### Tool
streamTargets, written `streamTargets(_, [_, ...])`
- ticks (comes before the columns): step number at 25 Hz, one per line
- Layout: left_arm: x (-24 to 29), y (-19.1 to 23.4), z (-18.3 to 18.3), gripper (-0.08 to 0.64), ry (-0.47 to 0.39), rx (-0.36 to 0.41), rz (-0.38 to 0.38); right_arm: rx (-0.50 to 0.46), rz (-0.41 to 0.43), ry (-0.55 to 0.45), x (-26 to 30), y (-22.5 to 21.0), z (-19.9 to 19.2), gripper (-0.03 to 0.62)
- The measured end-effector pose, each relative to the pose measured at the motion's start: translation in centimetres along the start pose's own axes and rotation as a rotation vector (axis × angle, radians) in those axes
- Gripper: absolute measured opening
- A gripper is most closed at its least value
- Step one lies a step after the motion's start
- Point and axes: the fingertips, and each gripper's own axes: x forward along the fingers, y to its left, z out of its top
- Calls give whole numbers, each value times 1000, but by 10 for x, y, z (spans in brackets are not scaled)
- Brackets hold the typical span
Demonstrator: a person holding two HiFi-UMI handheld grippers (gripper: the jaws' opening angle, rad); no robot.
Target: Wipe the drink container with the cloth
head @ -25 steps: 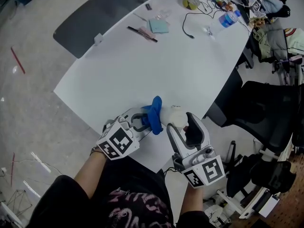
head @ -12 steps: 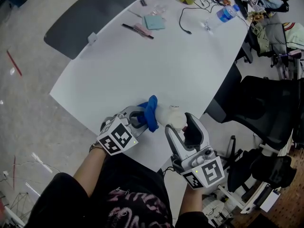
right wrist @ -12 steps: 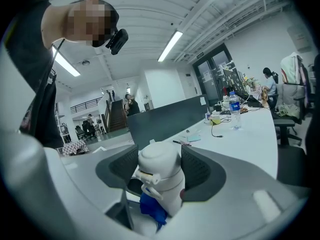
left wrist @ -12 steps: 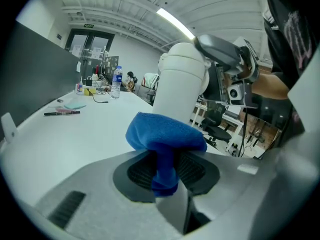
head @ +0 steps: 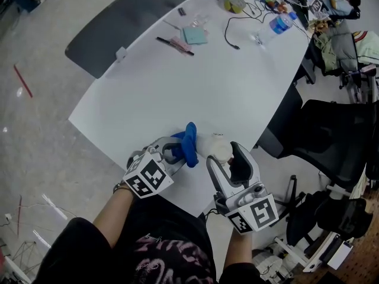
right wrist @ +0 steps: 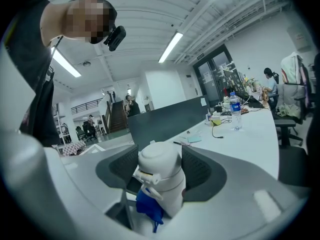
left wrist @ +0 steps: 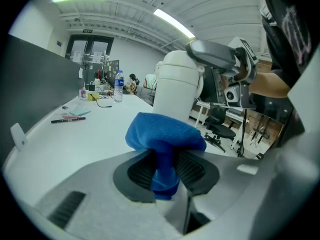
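Note:
A white drink container point(head: 217, 147) with a domed lid stands near the front edge of the white table point(head: 177, 87). My right gripper point(head: 222, 156) is shut on the container point(right wrist: 161, 180), its jaws pressed on both sides. My left gripper point(head: 177, 152) is shut on a blue cloth point(head: 189, 143), which bulges out past the jaws point(left wrist: 162, 149). In the left gripper view the cloth sits right in front of the container point(left wrist: 175, 86), against its lower side. In the right gripper view a bit of the blue cloth point(right wrist: 148, 207) shows at the container's base.
At the table's far end lie a black pen point(head: 175, 45), a teal notepad point(head: 195, 35), a black cable point(head: 234, 28), a water bottle point(head: 279, 24) and a tape roll point(head: 236, 4). A black office chair point(head: 334, 141) stands to the right. A dark mat point(head: 118, 25) lies beyond the table.
Both grippers have kept their hold on the cloth and the container. The cloth has shifted only slightly against the container's left side; the head camera has moved a little.

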Motion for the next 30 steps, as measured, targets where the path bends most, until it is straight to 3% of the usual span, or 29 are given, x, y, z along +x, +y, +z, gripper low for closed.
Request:
streamTargets(7, [-21,1,12,106,-21,20,54,-1,1,-15,-1,1,0,275])
streamTargets(19, [-65,21,51,104,-177,-72,233,1,3,-28,-4,1,0,275])
streamTargets(30, [-96,18,83,104,-250,-51,352,-7,9,-99,-19,4,20,252])
